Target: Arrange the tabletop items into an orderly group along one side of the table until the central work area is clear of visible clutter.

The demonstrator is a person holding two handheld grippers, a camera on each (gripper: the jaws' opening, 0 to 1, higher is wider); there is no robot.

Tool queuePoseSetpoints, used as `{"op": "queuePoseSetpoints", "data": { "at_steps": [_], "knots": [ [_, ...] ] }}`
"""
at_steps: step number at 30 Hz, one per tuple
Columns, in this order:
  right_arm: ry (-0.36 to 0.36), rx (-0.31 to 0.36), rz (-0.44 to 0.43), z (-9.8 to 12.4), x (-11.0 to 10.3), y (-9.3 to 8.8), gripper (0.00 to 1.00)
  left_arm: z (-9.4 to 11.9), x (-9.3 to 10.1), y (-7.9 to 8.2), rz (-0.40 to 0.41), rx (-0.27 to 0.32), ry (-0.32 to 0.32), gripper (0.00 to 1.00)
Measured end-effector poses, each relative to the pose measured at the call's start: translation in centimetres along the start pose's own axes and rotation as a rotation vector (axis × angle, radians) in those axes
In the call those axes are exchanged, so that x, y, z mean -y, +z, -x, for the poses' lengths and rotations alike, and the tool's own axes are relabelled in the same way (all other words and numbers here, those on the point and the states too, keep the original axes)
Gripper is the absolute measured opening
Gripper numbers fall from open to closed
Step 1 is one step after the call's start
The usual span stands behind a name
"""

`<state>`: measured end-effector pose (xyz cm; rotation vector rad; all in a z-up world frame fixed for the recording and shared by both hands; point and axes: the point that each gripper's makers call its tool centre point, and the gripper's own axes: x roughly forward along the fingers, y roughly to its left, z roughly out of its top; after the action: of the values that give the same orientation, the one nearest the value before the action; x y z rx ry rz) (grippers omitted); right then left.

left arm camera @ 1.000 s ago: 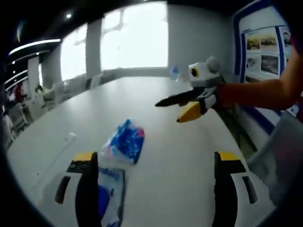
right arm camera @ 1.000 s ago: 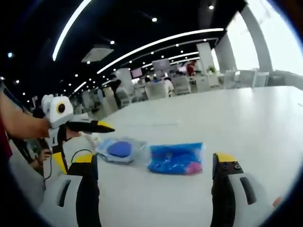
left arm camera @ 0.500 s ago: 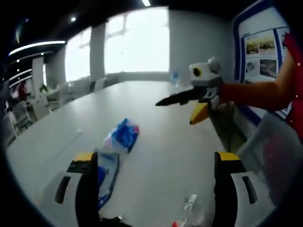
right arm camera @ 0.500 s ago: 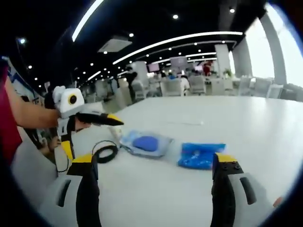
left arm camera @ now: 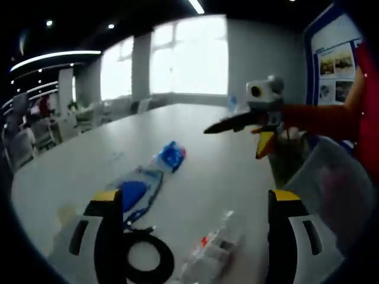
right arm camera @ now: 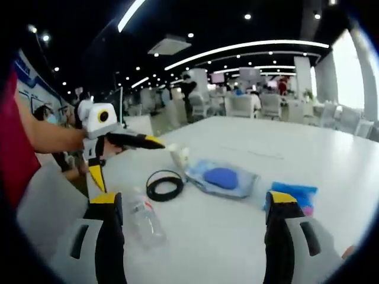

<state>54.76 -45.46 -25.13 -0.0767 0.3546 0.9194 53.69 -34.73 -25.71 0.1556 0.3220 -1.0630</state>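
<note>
The items lie in a loose row on the white table (right arm camera: pixel 331 160): a clear bottle (right arm camera: pixel 142 218), a black cable coil (right arm camera: pixel 165 185), a clear bag with a blue lump (right arm camera: pixel 221 178), and a blue packet (right arm camera: pixel 296 193) at the far end. Your left gripper (left arm camera: pixel 190 234) and right gripper (right arm camera: pixel 193 236) both hover above them, jaws spread wide and holding nothing.

Windows (left arm camera: pixel 189 56) blown out, ceiling light strips (right arm camera: pixel 237 50) glare; fisheye bends edges, both views motion-soft.
</note>
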Motion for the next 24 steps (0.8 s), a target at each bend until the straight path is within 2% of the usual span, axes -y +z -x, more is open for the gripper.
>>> {"op": "queuePoseSetpoints", "data": {
  "at_steps": [7, 14, 24],
  "knots": [
    [0.064, -0.026, 0.035, -2.2, -2.7, 0.6, 0.99, 3.4, -1.4, -1.5, 0.059, 0.011, 0.074, 0.99],
    [0.132, -0.062, 0.067, -5.1, -4.7, 1.0, 0.99, 6.1, -2.8, -2.1, 0.083, 0.028, 0.138, 0.97],
    [0.194, -0.111, 0.075, -8.3, -6.2, 0.9, 0.99, 7.6, -4.3, -3.7, 0.136, 0.03, 0.19, 0.96]
  ]
}}
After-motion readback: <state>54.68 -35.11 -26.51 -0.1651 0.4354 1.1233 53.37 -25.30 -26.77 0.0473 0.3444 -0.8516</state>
